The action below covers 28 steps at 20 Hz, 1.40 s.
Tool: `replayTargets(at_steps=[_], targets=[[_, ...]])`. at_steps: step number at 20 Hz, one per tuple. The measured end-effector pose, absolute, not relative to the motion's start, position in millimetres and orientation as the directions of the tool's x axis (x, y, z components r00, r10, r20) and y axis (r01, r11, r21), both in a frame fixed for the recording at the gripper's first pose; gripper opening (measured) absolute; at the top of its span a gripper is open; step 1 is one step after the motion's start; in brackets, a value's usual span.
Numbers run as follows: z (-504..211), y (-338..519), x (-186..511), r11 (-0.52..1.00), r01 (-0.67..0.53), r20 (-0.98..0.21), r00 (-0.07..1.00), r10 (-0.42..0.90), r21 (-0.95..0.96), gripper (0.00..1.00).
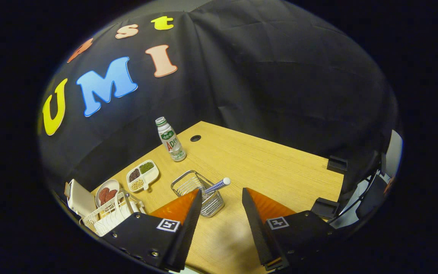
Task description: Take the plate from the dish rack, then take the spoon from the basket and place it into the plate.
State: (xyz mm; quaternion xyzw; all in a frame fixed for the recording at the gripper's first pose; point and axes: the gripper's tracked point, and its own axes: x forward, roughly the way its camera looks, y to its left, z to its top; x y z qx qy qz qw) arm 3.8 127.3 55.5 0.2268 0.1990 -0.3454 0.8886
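Observation:
My gripper (221,199) is open above the wooden table (264,163), with nothing between its orange-and-black fingers. Just ahead of the left fingertip stands a wire basket (198,190). A spoon with a blue-and-white striped handle (217,185) leans out of the basket toward the right. To the left of my left finger sits a white dish rack (107,217), with a white plate (120,209) standing on edge in it; part of the rack is hidden behind the finger.
A small plate with reddish food (107,194) and a divided white dish of beans (142,174) lie beyond the rack. A drink bottle (170,140) stands near the table's far corner, next to a cable hole (195,138). A white box (80,198) stands left of the rack.

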Motion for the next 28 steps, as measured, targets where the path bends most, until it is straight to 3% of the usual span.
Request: replayTargets(at_steps=[16, 18, 20, 21, 24, 25, 26, 28], targets=[[27, 98, 59, 0.563, 0.705, -0.442, 0.709, -0.55, 0.431, 0.68], [18, 92, 65, 0.566, 0.715, -0.452, 0.698, -0.555, 0.41, 0.46], [18, 89, 68, 0.575, 0.707, -0.454, 0.706, -0.543, 0.412, 0.46], [21, 87, 66, 0.573, 0.709, -0.453, 0.704, -0.547, 0.411, 0.3], [24, 83, 68, 0.586, 0.7, -0.452, 0.713, -0.537, 0.408, 0.3], [36, 88, 78, 0.61, 0.65, -0.406, 0.759, -0.509, 0.453, 0.3], [44, 89, 80, 0.617, 0.654, -0.399, 0.756, -0.519, 0.437, 0.18], [59, 98, 87, 0.666, 0.62, -0.368, 0.784, -0.501, 0.415, 0.17]])
